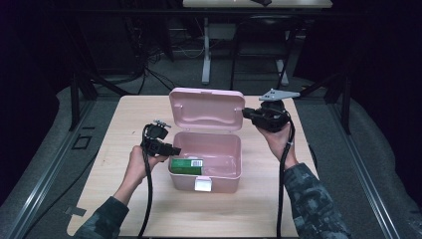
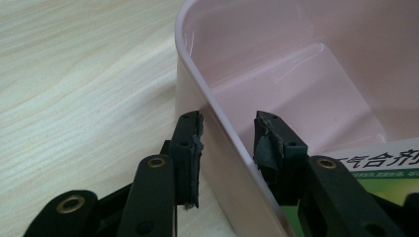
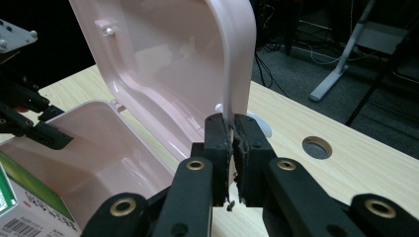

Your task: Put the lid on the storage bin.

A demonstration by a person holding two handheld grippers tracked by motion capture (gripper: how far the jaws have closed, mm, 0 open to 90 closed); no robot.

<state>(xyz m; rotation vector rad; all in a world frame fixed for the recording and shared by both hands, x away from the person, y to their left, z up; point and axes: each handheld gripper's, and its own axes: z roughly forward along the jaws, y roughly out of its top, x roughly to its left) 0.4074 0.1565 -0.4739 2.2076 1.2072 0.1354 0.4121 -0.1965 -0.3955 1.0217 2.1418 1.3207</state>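
From the high view we see a pink plastic box with a hinged lid (image 1: 205,162) standing near the middle of the pale wooden table (image 1: 259,214), its lid (image 1: 206,109) raised almost upright. A green and white carton (image 1: 186,166) lies inside, against the box's left wall. Our left gripper (image 1: 171,149) sits at the box's left rim, and our right gripper (image 1: 247,113) meets the lid's right edge.

In the left gripper view, our jaws stand apart and straddle the pink wall (image 2: 217,148), one finger (image 2: 190,158) outside it, the other inside above the carton (image 2: 380,170). Nothing is clamped here, so we judge the box free to slide or tip if the lid gets pulled hard.

In the right gripper view, our right gripper (image 3: 230,136) is pinched together on the thin edge of the lid (image 3: 237,59), which stands upright over the open box (image 3: 99,148). The hold is narrow and close to the lid's corner. We think the smooth plastic could slip out of the pads, letting the lid drop onto our left gripper (image 3: 34,128), which reaches over the rim. Pushing the lid further back could also strain the hinge or lift the whole box off the table (image 3: 346,163).
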